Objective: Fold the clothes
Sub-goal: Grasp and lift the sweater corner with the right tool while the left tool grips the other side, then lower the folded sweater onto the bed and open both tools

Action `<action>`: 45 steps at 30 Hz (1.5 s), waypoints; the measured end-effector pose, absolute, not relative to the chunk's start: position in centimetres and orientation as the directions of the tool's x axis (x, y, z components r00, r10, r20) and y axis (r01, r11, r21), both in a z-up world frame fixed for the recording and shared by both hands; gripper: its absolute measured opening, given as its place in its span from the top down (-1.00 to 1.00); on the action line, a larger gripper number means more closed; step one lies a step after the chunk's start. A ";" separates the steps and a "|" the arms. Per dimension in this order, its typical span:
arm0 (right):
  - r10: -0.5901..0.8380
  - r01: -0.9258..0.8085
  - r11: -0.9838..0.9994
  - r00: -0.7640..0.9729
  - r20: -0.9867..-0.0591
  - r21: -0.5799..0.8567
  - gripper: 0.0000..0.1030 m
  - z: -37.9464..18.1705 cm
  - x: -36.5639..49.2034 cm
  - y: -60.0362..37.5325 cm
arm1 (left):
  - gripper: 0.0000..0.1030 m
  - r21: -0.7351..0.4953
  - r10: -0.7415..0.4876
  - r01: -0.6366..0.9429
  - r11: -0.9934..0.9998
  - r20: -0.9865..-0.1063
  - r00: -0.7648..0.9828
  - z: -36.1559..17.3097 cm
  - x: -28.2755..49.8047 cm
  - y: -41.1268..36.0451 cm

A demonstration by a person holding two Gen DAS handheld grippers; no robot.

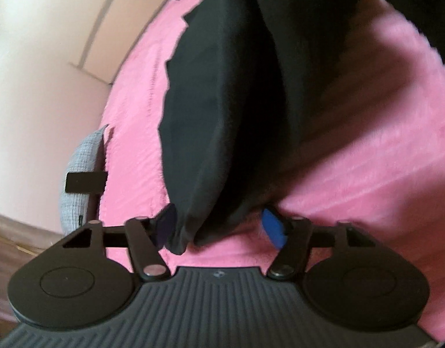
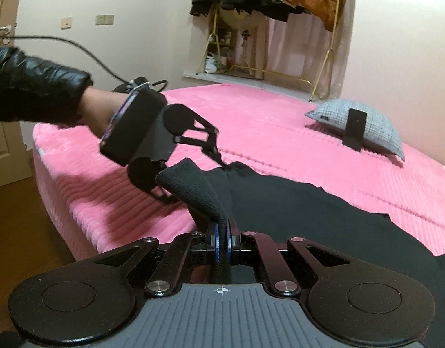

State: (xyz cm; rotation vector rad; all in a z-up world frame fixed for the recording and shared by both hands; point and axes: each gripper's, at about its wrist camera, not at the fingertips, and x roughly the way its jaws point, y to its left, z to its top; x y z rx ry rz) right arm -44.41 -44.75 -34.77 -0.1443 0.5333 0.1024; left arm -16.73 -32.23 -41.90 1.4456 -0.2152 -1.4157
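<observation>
The black garment [image 2: 309, 211] is a soft, matte piece, apparently trousers, spread lengthwise over a pink ribbed bedspread [image 2: 251, 121]. In the left wrist view two dark legs [image 1: 199, 121] run away side by side, a narrow gap between them. One corner is lifted off the bed, curling over to show a fleecy inner side. The far end lies flat, with an uneven edge.

No readable text, label, brand or number anywhere; small tag on grey pillow [image 2: 358, 121] illegible
</observation>
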 end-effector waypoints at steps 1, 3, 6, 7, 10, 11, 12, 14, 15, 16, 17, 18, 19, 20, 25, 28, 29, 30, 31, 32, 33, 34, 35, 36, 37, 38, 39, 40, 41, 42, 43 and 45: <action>0.062 -0.138 0.984 0.858 -0.510 -0.111 0.95 -35.0 -44.5 -44.6 | 0.45 0.742 -0.727 0.509 -0.437 -0.624 0.285 -41.9 -16.7 -32.4; 0.065 -0.134 0.985 0.866 -0.497 -0.105 0.95 -35.4 -44.6 -44.8 | 0.80 0.748 -0.728 0.508 -0.428 -0.618 0.296 -41.4 -17.0 -32.7; 0.042 -0.096 0.991 0.889 -0.457 -0.095 0.95 -35.0 -45.9 -45.6 | 0.84 0.760 -0.742 0.520 -0.390 -0.594 0.311 -39.8 -17.5 -33.5; 0.027 -0.075 0.993 0.898 -0.438 -0.093 0.95 -34.7 -46.5 -46.0 | 0.85 0.763 -0.746 0.526 -0.376 -0.586 0.316 -39.0 -17.8 -34.0; -0.037 0.013 0.998 0.927 -0.374 -0.067 0.95 -33.4 -49.0 -48.0 | 0.86 0.794 -0.774 0.506 -0.336 -0.539 0.331 -35.9 -19.3 -36.2; -0.064 0.049 0.997 0.934 -0.350 -0.053 0.95 -32.9 -50.0 -48.9 | 0.86 0.805 -0.790 0.499 -0.322 -0.519 0.326 -34.5 -20.0 -37.4; -0.096 0.089 0.995 0.939 -0.329 -0.035 0.95 -32.6 -51.1 -49.8 | 0.86 0.815 -0.805 0.491 -0.309 -0.499 0.321 -33.1 -20.8 -38.7; -0.167 0.177 0.984 0.941 -0.293 0.008 0.95 -32.0 -53.5 -51.8 | 0.86 0.830 -0.832 0.469 -0.301 -0.469 0.297 -30.9 -22.7 -41.5; -0.203 0.221 0.975 0.938 -0.280 0.034 0.95 -31.9 -54.7 -52.8 | 0.86 0.836 -0.843 0.457 -0.302 -0.458 0.282 -29.9 -23.7 -43.1; -0.240 0.266 0.962 0.932 -0.274 0.064 0.95 -32.0 -55.8 -54.0 | 0.86 0.840 -0.852 0.443 -0.313 -0.454 0.261 -29.5 -24.8 -44.8; -0.272 0.306 0.947 0.923 -0.272 0.094 0.95 -32.2 -56.9 -55.1 | 0.86 0.844 -0.860 0.427 -0.323 -0.451 0.241 -29.0 -25.9 -46.5; -0.297 0.341 0.931 0.914 -0.277 0.128 0.95 -32.7 -57.7 -56.4 | 0.86 0.848 -0.867 0.412 -0.334 -0.448 0.219 -28.7 -27.1 -48.2; -0.322 0.378 0.911 0.903 -0.286 0.168 0.95 -33.4 -58.6 -57.7 | 0.86 0.849 -0.870 0.396 -0.350 -0.451 0.198 -28.8 -28.0 -49.9; -0.342 0.410 0.888 0.891 -0.299 0.208 0.95 -34.2 -59.4 -59.0 | 0.86 0.844 -0.867 0.385 -0.375 -0.466 0.176 -29.3 -28.9 -51.9; -0.347 0.506 0.767 0.845 -0.408 0.395 0.95 -39.4 -61.8 -64.5 | 0.86 0.792 -0.811 0.313 -0.524 -0.576 0.102 -34.8 -33.0 -59.7; -0.339 0.519 0.738 0.838 -0.428 0.431 0.95 -40.7 -62.6 -65.4 | 0.86 0.766 -0.773 0.258 -0.589 -0.627 0.097 -38.6 -34.2 -62.1; -0.340 0.520 0.737 0.837 -0.429 0.432 0.95 -40.8 -62.9 -65.4 | 0.86 0.760 -0.767 0.257 -0.597 -0.634 0.093 -39.1 -34.2 -62.6; -0.340 0.521 0.735 0.837 -0.429 0.433 0.95 -40.9 -63.1 -65.4 | 0.86 0.754 -0.762 0.257 -0.605 -0.641 0.090 -39.6 -34.1 -63.1; -0.344 0.523 0.737 0.836 -0.427 0.429 0.95 -40.8 -63.4 -65.4 | 0.86 0.749 -0.758 0.255 -0.611 -0.647 0.086 -40.0 -34.1 -63.5; -0.352 0.526 0.740 0.835 -0.424 0.420 0.95 -40.6 -63.5 -65.2 | 0.87 0.756 -0.764 0.248 -0.606 -0.640 0.083 -40.0 -34.4 -63.5; -0.360 0.529 0.740 0.833 -0.421 0.415 0.95 -40.5 -63.6 -65.1 | 0.87 0.762 -0.770 0.243 -0.601 -0.633 0.078 -40.0 -34.6 -63.6; -0.367 0.533 0.740 0.831 -0.419 0.409 0.96 -40.4 -63.7 -64.9 | 0.87 0.766 -0.778 0.248 -0.593 -0.625 0.069 -39.7 -34.8 -63.8; -0.374 0.539 0.738 0.828 -0.418 0.406 0.96 -40.4 -63.8 -64.8 | 0.87 0.769 -0.784 0.252 -0.587 -0.618 0.059 -39.5 -35.0 -64.1; -0.380 0.546 0.733 0.824 -0.421 0.406 0.96 -40.5 -64.0 -64.8 | 0.87 0.767 -0.784 0.255 -0.588 -0.619 0.054 -39.7 -35.1 -64.3; -0.386 0.554 0.727 0.819 -0.425 0.406 0.96 -40.7 -64.0 -64.8 | 0.87 0.765 -0.783 0.258 -0.589 -0.620 0.049 -39.9 -35.3 -64.5; -0.392 0.561 0.720 0.814 -0.429 0.407 0.96 -40.9 -64.1 -64.8 | 0.87 0.763 -0.783 0.261 -0.591 -0.621 0.043 -40.1 -35.4 -64.8; -0.398 0.569 0.714 0.809 -0.433 0.408 0.96 -41.2 -64.1 -65.0 | 0.87 0.761 -0.782 0.264 -0.592 -0.622 0.038 -40.2 -35.6 -65.0; -0.403 0.577 0.707 0.804 -0.437 0.409 0.96 -41.4 -64.2 -65.1 | 0.87 0.759 -0.782 0.267 -0.593 -0.622 0.032 -40.4 -35.7 -65.3; -0.409 0.584 0.700 0.799 -0.441 0.410 0.96 -41.6 -64.2 -65.1 | 0.87 0.757 -0.782 0.270 -0.595 -0.623 0.027 -40.6 -35.9 -65.5; -0.413 0.589 0.697 0.796 -0.443 0.409 0.96 -41.7 -64.2 -65.1 | 0.88 0.755 -0.781 0.273 -0.596 -0.624 0.021 -40.8 -36.0 -65.8; -0.415 0.591 0.696 0.794 -0.445 0.407 0.96 -41.7 -64.2 -65.0 | 0.88 0.753 -0.781 0.276 -0.597 -0.625 0.016 -40.9 -36.2 -66.0; -0.413 0.595 0.692 0.791 -0.452 0.408 0.96 -41.9 -64.2 -65.1 | 0.88 0.749 -0.780 0.282 -0.600 -0.626 0.005 -41.3 -36.5 -66.5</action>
